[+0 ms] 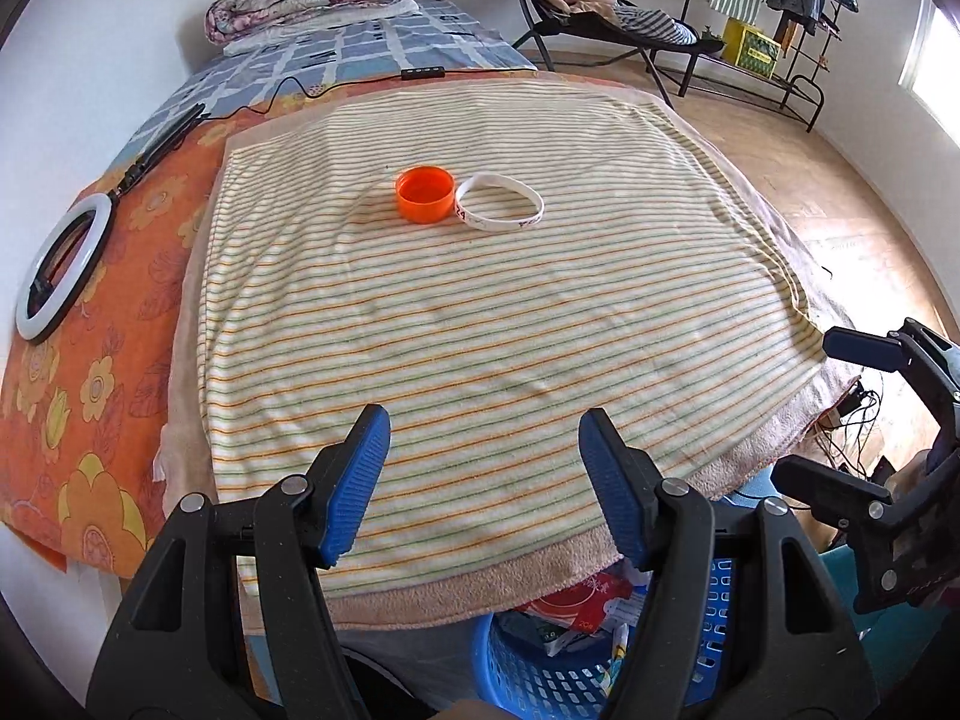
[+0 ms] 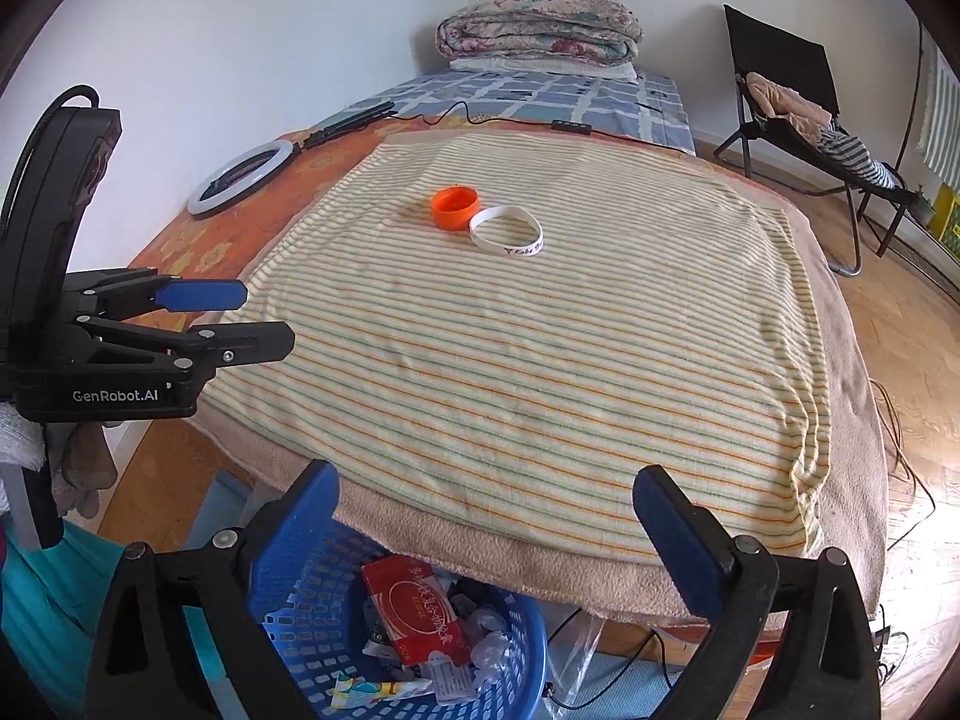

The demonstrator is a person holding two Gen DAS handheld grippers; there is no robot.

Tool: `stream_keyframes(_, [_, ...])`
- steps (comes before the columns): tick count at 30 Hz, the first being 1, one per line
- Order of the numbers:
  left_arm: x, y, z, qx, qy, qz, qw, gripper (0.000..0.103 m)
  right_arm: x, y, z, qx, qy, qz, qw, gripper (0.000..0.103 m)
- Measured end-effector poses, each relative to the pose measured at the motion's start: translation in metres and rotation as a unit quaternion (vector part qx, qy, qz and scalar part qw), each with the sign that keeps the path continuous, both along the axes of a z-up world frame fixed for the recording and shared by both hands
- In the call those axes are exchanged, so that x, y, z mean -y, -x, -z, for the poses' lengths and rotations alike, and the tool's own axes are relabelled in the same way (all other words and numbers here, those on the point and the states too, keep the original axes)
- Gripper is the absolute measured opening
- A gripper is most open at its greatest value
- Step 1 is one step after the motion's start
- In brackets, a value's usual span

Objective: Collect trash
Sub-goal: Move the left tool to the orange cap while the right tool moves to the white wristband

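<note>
Both my grippers are hanging back at the near edge of the bed right now. Left gripper (image 1: 483, 480) has its blue pads spread wide with nothing between them, and the right gripper (image 2: 489, 516) is spread even wider, also empty. Right below them, tucked against the bed edge, is the blue basket (image 2: 288, 594), and it's already got wrappers and crumpled bits in it, so I'm reading that as the trash bin.

What's left on the striped towel (image 1: 480, 312) is out toward the far middle: an orange cap (image 1: 423, 194) sitting open side up, and a white wristband (image 1: 499, 210) lying flat just beside it on the right, touching or nearly so. Well apart from both grippers, so it's a real reach.

Handling guesses: the cap looks like light, stiff plastic with smooth walls, so I'd pinch across the rim, one pad inside and one outside, or straddle the whole thing. It might skate on the fabric if I nudge it first. The wristband looks soft and floppy, probably silicone, grippy but lying low on the towel, so I'd come down on one side of the loop and pinch through the band. The towel is soft, so pressing in a bit should be fine.
</note>
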State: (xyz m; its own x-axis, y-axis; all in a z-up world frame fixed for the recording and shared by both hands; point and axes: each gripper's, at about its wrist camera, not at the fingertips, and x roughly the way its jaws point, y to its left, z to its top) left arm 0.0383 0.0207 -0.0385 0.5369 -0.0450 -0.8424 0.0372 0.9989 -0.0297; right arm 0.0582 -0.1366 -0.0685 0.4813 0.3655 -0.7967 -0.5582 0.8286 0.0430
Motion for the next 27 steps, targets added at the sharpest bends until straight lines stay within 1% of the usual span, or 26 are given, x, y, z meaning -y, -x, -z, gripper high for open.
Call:
stream_keyframes(4, [-0.002, -0.024, 0.000, -0.001, -0.007, 0.004, 1.0000, 0.068, -0.004, -0.019, 0.000, 0.020, 0.007, -0.002, 1.000, 0.101])
stream_keyframes(8, [-0.011, -0.052, 0.002, 0.001, -0.002, -0.007, 1.0000, 0.068, -0.007, -0.043, 0.005, 0.013, -0.004, -0.005, 1.000, 0.103])
stream_keyframes(12, [-0.023, -0.078, 0.006, 0.002, 0.024, -0.022, 0.9995, 0.068, -0.012, -0.067, 0.010, 0.011, -0.005, -0.006, 1.000, 0.103])
stream_keyframes(16, [-0.031, -0.105, 0.010, 0.005, 0.034, -0.038, 0.9987, 0.068, -0.016, -0.093, 0.016, -0.005, -0.011, 0.000, 1.000, 0.102])
stream_keyframes(17, [-0.035, -0.112, 0.012, 0.005, 0.041, -0.044, 0.9982, 0.067, -0.016, -0.100, 0.017, -0.009, -0.015, 0.006, 1.000, 0.101])
stream_keyframes(20, [-0.044, -0.131, 0.017, 0.006, 0.060, -0.055, 0.9966, 0.067, -0.018, -0.125, 0.021, -0.023, -0.023, 0.020, 0.999, 0.090])
stream_keyframes(21, [-0.044, -0.136, 0.019, 0.006, 0.059, -0.057, 0.9966, 0.067, -0.018, -0.133, 0.023, -0.028, -0.025, 0.026, 0.999, 0.086])
stream_keyframes(25, [-0.046, -0.154, 0.026, 0.004, 0.062, -0.060, 0.9963, 0.067, -0.021, -0.164, 0.027, -0.041, -0.042, 0.044, 0.997, 0.079])
stream_keyframes(27, [-0.044, -0.162, 0.030, 0.001, 0.056, -0.059, 0.9967, 0.067, -0.026, -0.174, 0.030, -0.047, -0.050, 0.043, 0.997, 0.073])
